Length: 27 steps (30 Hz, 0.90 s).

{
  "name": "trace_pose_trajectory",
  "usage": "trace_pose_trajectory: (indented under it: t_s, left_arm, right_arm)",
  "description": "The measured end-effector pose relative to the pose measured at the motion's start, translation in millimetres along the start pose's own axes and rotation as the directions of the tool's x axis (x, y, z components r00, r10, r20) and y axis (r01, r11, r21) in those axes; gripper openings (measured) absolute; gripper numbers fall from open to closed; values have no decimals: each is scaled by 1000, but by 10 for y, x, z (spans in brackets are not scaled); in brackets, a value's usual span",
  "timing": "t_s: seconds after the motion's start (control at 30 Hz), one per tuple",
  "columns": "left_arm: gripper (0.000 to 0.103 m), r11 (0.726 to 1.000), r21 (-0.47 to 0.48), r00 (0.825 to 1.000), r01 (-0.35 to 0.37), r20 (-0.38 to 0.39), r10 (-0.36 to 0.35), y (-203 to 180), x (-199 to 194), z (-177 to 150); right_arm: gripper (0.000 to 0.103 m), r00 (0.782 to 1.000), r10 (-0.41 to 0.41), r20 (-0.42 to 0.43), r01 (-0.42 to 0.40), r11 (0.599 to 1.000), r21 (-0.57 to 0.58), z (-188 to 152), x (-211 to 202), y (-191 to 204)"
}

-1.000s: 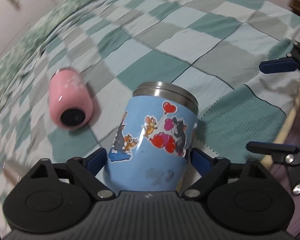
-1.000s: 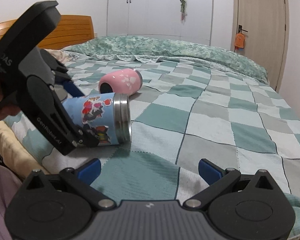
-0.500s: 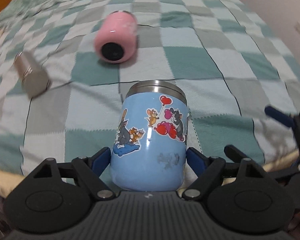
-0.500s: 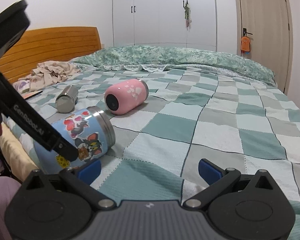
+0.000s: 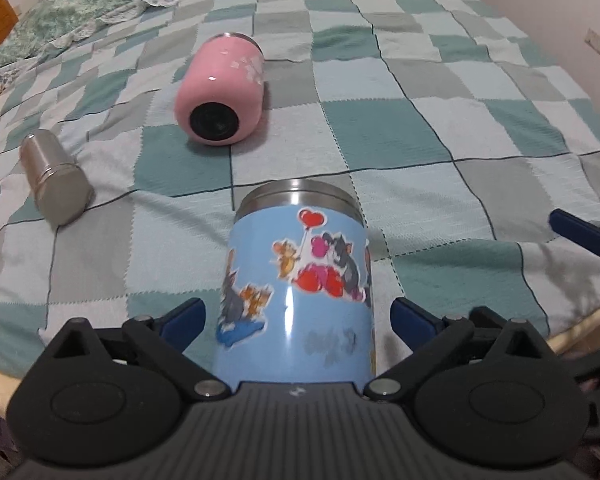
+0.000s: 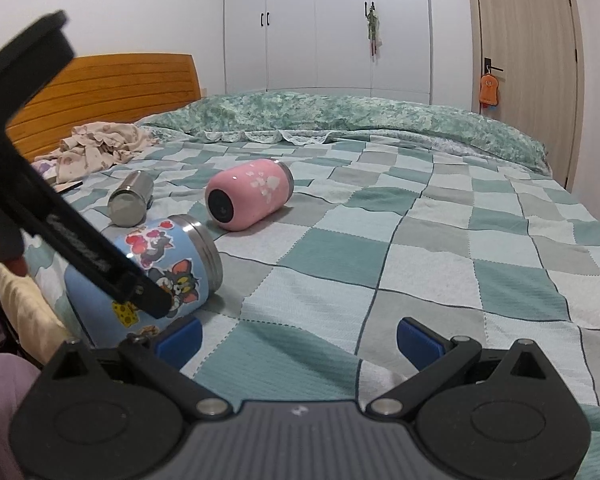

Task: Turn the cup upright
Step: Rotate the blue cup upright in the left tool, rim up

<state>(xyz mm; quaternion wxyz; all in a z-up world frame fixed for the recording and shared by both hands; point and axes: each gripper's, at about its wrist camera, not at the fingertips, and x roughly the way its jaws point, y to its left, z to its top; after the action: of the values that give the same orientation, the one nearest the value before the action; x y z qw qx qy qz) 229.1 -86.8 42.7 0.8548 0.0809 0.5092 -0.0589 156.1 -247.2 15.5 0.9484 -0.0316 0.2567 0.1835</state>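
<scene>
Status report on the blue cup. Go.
Left gripper open, straddling blue cup. Cup tilted, not yet upright. Right gripper open, empty. Pink cup and steel cup lie beyond, clear.

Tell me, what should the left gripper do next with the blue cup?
Probably squeeze shut. The left gripper has a finger on each side of the blue cup, with gaps showing. The cup is tilted, rim off the blanket, so it needs a firm hold before standing up.

Glossy blue cup (image 5: 296,304) with a brushed-metal rim – matt steel canister (image 5: 54,176), woven checked bedspread (image 5: 380,128)
</scene>
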Motion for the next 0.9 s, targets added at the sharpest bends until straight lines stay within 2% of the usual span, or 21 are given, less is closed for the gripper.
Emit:
trace_pose_trajectory:
  t_s: [0.13,0.17,0.2,0.4,0.53,0.63,0.77,0.9]
  left_arm:
    - [98,1000,7,999,-18,-32,18,-26,158,61]
    - [87,1000,-3,999,-5,-42,5,-17,187,65]
    - [85,1000,-9,999,-11,-45,10,-10,202,68]
    - [84,998,-48,999,28,42,-26,78,119,-47]
    - [84,996,-70,991,64,120,-55,139,0,-171]
    - [84,993,-75,981,92,179,-78,174,-103,-264]
    - [84,987,-70,957,146,263,-123,188,-256,-355]
    - [84,985,-28,918,168,369,-146,97,-438,-351]
  right_arm:
    - [103,1000,-12,-1,12,1000,-6,12,-18,-28]
    - [103,1000,-14,-1,14,1000,-6,14,-23,-34]
    - [103,1000,-15,0,15,1000,-7,14,-29,-38]
    - [103,1000,-20,-1,20,1000,-7,2,-45,-25]
    - [103,999,-36,9,36,999,6,-41,-76,-6]
    - [103,997,-52,51,50,998,24,-78,-149,2]
    - [103,987,-102,127,97,994,45,-156,-289,10]
    - [103,971,-158,180,153,987,41,-221,-386,20]
